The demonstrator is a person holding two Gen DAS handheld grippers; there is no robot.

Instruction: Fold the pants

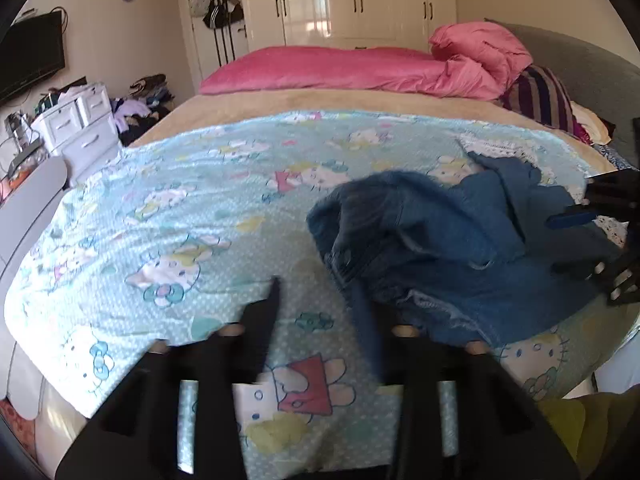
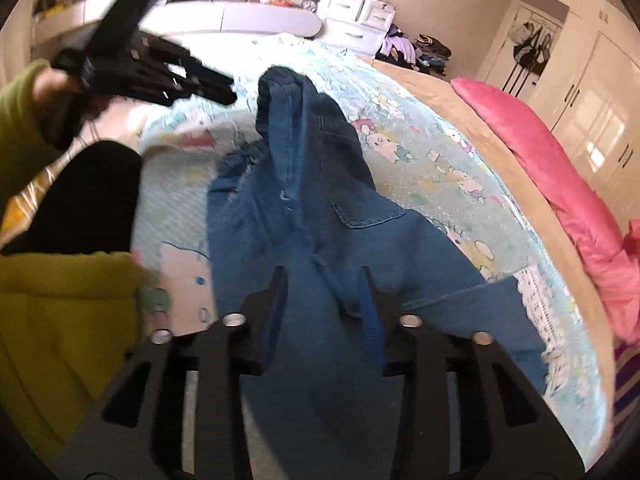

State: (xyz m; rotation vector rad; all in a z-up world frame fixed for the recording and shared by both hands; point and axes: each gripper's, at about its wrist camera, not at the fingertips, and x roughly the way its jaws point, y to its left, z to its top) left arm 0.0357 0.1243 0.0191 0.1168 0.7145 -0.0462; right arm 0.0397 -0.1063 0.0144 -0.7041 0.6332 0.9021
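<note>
— How many pairs of pants (image 2: 320, 208) are there?

— One, blue denim, lying crumpled on the bed (image 1: 248, 104), on top of the light blue cartoon-print sheet (image 1: 160, 208). In the left wrist view it sits to the right of the sheet's middle, bunched into a heap with a button showing on the near side. In the right wrist view one back pocket shows, and a fold of cloth rises in a ridge toward the far end.

— And the tools?

— Two, both black. The left tool (image 1: 316, 300) hangs over bare sheet, its two fingers partly apart with nothing between them; the denim lies just to the right of its right finger (the picture is blurred there, so I cannot tell whether the finger touches the cloth). The right tool (image 2: 322, 280) is over the pants, its two fingers also partly apart. Denim fills the gap between them, but the pads do not look pressed on it.

— Does either camera catch the other tool?

— Both do. The right tool shows at the right edge of the left wrist view, beside the heap. The left tool shows at upper left in the right wrist view, gripped by a hand (image 2: 52, 80) coming out of a yellow-green sleeve (image 2: 20, 120).

— What else is on the bed?

— One pink quilt (image 1: 360, 68) along the far side, bunched up at its right end, and one striped cushion (image 1: 540, 96) beside it. Beyond the bed stands one white drawer chest (image 1: 80, 128).
</note>
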